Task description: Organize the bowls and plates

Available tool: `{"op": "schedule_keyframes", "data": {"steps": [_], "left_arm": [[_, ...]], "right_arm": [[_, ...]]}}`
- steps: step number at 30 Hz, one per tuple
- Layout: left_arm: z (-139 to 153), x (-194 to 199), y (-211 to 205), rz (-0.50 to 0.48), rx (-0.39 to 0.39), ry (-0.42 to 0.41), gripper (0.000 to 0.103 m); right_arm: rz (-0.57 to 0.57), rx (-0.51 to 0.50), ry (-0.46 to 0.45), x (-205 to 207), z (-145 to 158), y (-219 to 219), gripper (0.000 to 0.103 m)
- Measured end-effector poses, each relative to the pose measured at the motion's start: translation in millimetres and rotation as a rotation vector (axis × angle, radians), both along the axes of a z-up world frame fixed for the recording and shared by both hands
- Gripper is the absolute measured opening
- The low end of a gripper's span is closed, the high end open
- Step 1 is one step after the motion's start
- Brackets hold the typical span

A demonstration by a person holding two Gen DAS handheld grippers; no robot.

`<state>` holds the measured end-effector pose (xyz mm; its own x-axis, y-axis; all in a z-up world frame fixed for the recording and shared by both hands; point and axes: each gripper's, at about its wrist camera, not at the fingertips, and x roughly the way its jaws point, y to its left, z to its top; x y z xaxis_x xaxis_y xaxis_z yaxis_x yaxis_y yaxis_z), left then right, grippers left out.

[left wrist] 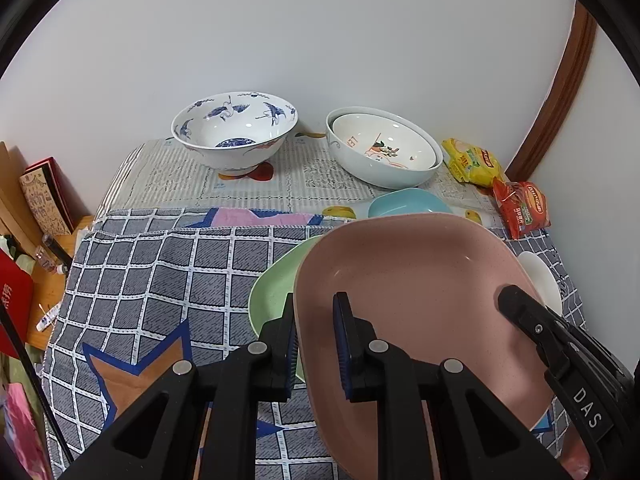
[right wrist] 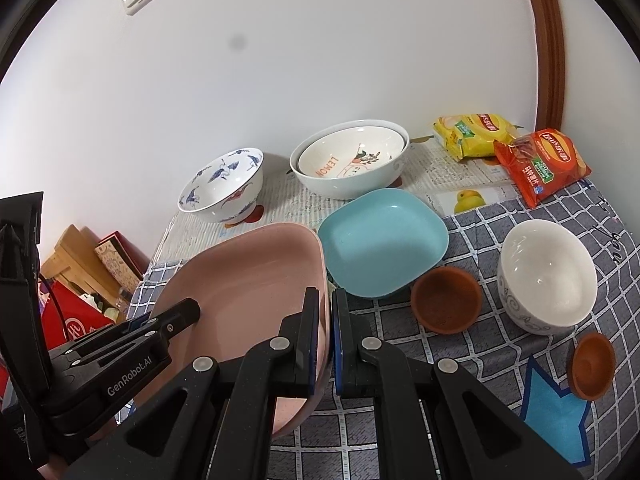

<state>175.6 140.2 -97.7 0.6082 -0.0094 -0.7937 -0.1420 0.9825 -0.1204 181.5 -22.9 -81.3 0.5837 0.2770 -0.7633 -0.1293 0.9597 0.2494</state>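
A pink plate point(left wrist: 400, 280) is held off the table by both grippers; it also shows in the right wrist view point(right wrist: 248, 280). My left gripper point(left wrist: 316, 344) is shut on its left rim. My right gripper point(right wrist: 326, 340) is shut on its right rim. A green plate point(left wrist: 272, 300) lies under the pink one. A blue plate point(right wrist: 384, 244) lies beside it. A blue-patterned bowl point(left wrist: 236, 136) and two nested white bowls point(left wrist: 384, 148) stand at the back. A white bowl point(right wrist: 548, 276) and two small brown bowls point(right wrist: 446, 300) point(right wrist: 592, 364) sit to the right.
The table wears a grey checked cloth point(left wrist: 160, 280) and newspaper point(left wrist: 168, 176). Yellow point(right wrist: 472, 136) and red point(right wrist: 540, 164) snack bags lie at the back right by the wall. Books and boxes point(left wrist: 40, 196) stand past the left edge.
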Motion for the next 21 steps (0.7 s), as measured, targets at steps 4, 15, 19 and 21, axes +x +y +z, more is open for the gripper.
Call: {"op": "schedule_keyframes", "data": {"steps": [4,15,19,21], "left_arm": [[-3.6,-0.2,5.0,0.005,-0.005,0.005,0.016],[-15.6,-0.9,22.8,0.032,-0.020,0.023,0.016],[-22.6,-0.6,29.1,0.041,-0.024,0.034,0.016],[-26.0,-0.2,31.7,0.045,-0.025,0.040,0.016]], "right_arm": [[0.005,-0.007,0.006,0.9,-2.3,4.7,0.006],[0.031,-0.022,0.025,3.9,-12.5,21.0,0.006],[0.038,-0.026,0.036,4.7,-18.3,26.9,0.006],[0.040,-0.028,0.043,4.7,-21.6,29.6,0.006]]}}
